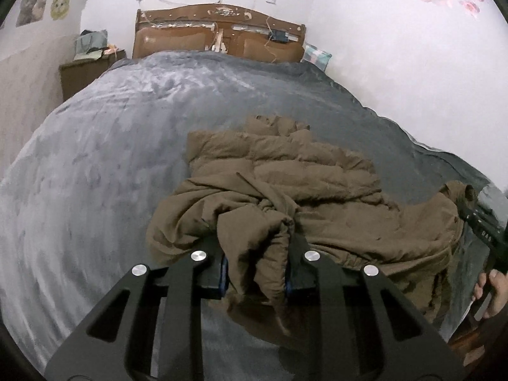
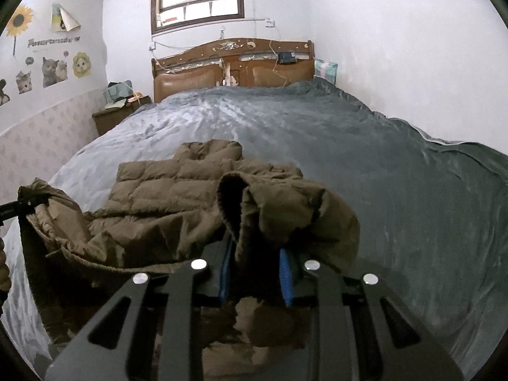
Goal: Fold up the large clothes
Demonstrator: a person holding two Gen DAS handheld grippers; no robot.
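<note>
Brown puffer jacket point(image 1: 295, 184) lies crumpled on the grey bedspread point(image 1: 95, 158), center to lower right of the left wrist view, far end toward the headboard point(image 1: 219, 36) at top. Left gripper point(image 1: 255, 273) is clamped on a bunched fold of the near edge, fabric wedged between the blue pads point(image 1: 224, 274). In the right wrist view the right gripper point(image 2: 254, 281) likewise pinches a thick wad of jacket point(image 2: 177, 197), w/ cloth spilling below the jaws at bottom center. Right gripper body also shows at the right edge of the left view, w/ a bare hand point(image 1: 490, 292) under it.

Looks like both corners of the near hem are lifted, approx. ready to carry over toward the top of frame.

To do it well, prob.:
- keep both grips level so the fold line runs straight
- pull corners apart first; middle sags and is wrinkled
- lift high enough to clear the padded bulk, then lay down w/o dragging
- bunched grabs may slip; don't jerk
</note>
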